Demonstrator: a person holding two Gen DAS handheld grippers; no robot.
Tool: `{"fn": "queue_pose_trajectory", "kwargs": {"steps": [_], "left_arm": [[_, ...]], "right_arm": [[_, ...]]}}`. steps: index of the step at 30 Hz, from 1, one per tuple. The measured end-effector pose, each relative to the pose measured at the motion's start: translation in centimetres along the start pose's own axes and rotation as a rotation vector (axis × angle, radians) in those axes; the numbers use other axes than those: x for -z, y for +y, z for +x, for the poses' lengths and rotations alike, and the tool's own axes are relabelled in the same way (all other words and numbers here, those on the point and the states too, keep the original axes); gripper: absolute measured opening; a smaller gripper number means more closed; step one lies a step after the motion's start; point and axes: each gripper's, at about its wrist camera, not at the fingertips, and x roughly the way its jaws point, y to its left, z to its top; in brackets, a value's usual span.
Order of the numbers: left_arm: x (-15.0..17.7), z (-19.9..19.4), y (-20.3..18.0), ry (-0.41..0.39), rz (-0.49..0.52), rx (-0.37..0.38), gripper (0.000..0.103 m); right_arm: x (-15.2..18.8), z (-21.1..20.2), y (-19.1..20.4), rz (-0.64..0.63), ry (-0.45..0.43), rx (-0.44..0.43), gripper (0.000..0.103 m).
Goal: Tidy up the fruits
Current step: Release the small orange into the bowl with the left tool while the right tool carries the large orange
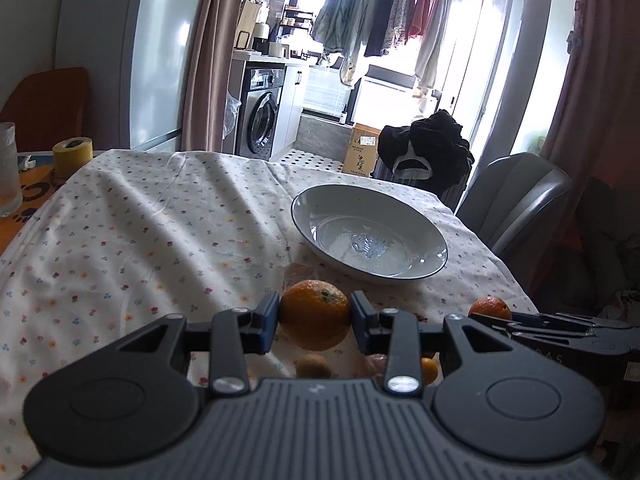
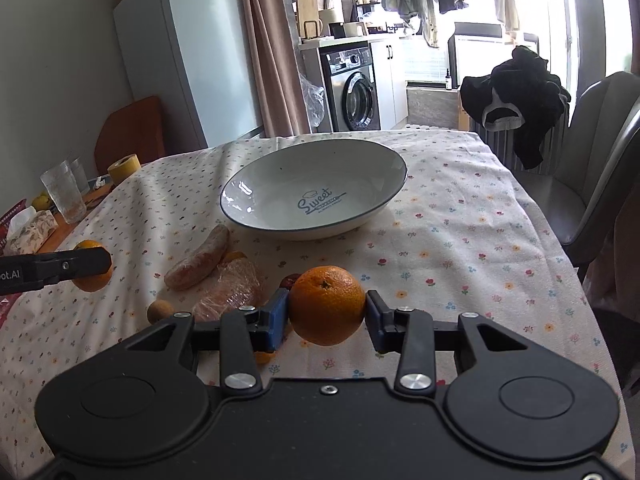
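setting: floral-print white tablecloth (image 2: 460, 240) spread over a dining table, with a laundry area and a grey front-loading washing machine (image 2: 356, 92) seen beyond it.
left gripper: left gripper (image 1: 315, 314) is closed on a round orange citrus fruit (image 1: 315, 314), pinched between its blue pads and held clear of the cloth; from the right wrist view the same fruit is seen side-on at (image 2: 90, 266).
right gripper: right gripper (image 2: 327, 310) is clamped on a second round orange fruit (image 2: 327, 310), likewise lifted off the table; only its top is caught in the left wrist view at (image 1: 490, 307).
below the grippers: a plastic-wrapped pinkish lump (image 2: 232, 292), a long orange-pink sweet potato-like piece (image 2: 200, 260), a small round brown fruit (image 2: 161, 311) and a dark red small fruit (image 2: 291, 280) are left lying on the cloth, close together.
target: a wide white shallow bowl with a dark rim (image 2: 240, 184) stands ahead of both grippers, nothing in it.
step in hand: both oranges are judged to be in carry toward the bowl, none yet placed.
next move: each gripper is to be brought over the bowl, lowered near its floor and opened gently, so that the round fruit is not sent rolling out.
writing: "sweet" is read in blue script inside the bowl; smaller text beneath it is illegible. "ot.ai" is seen on the left gripper's side.
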Motion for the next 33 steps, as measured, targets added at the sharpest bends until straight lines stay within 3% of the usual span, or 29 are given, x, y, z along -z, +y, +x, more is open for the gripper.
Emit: {"fn": "queue_pose_trajectory", "kwargs": {"steps": [19, 33], "left_arm": [[-4.8, 3.3, -2.1, -0.010, 0.006, 0.003, 0.037], [-5.9, 9.0, -2.2, 0.055, -0.053, -0.037, 0.037]], "right_arm": [[-4.4, 0.5, 0.4, -0.024, -0.057, -0.015, 0.039], [-7.0, 2.8, 0.3, -0.024, -0.053, -0.032, 0.039]]}}
